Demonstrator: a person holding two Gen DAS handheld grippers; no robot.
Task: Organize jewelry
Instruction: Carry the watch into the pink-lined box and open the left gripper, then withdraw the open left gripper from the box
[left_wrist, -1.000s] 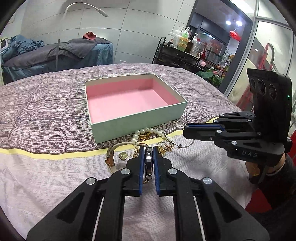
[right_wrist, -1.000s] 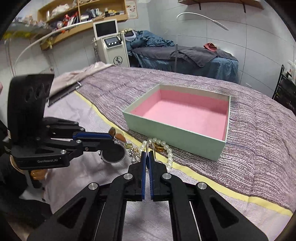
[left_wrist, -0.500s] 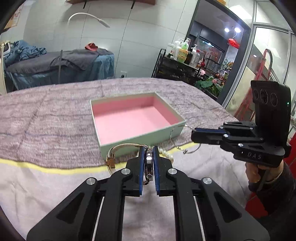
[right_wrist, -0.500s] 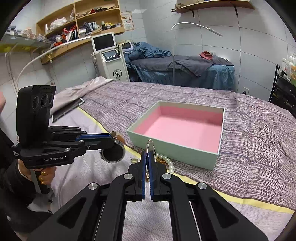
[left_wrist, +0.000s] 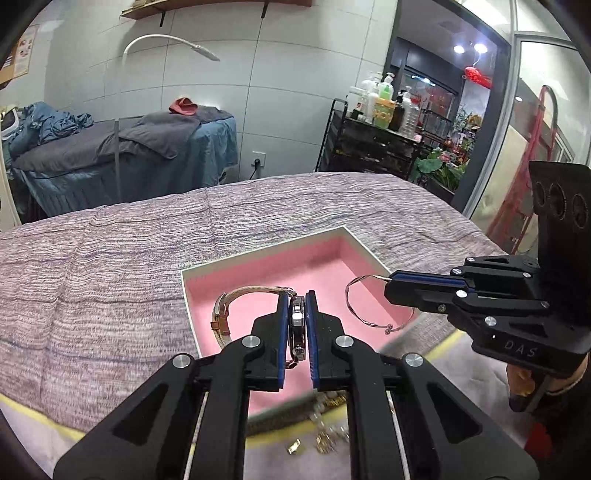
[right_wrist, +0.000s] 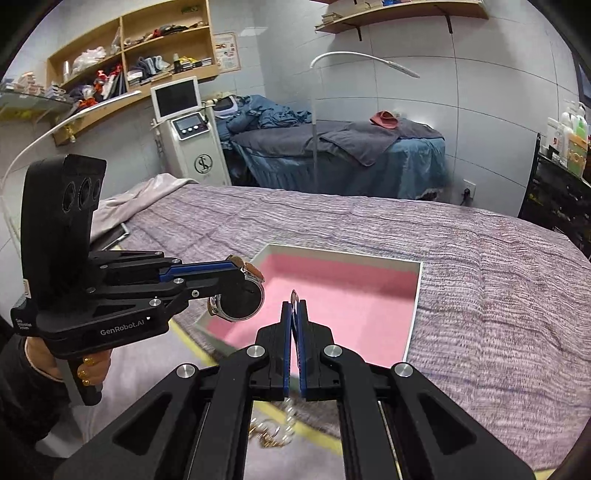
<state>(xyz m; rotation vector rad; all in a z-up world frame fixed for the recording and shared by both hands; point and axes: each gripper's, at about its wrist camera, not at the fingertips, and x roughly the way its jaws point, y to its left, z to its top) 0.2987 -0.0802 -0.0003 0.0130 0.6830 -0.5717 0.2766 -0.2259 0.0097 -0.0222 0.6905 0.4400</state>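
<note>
My left gripper (left_wrist: 296, 306) is shut on a wristwatch (left_wrist: 297, 325), gripping its round case edge-on; the pale band (left_wrist: 236, 299) loops out to the left over the box. The watch face also shows in the right wrist view (right_wrist: 242, 299). My right gripper (right_wrist: 293, 310) is shut on a thin silver bangle (left_wrist: 364, 304), which hangs above the right side of the box. Both are held over the open box (left_wrist: 258, 264) with pink lining (right_wrist: 340, 291).
Loose gold pieces and pearls (left_wrist: 325, 439) lie on the bedcover in front of the box, below the grippers; they also show in the right wrist view (right_wrist: 273, 432). The box sits on a purple knit blanket (left_wrist: 110, 258). A yellow stripe (right_wrist: 314, 432) crosses the cover near me.
Both grippers have risen and moved forward from the jewelry pile to over the box, carrying the watch and the bangle with them.
</note>
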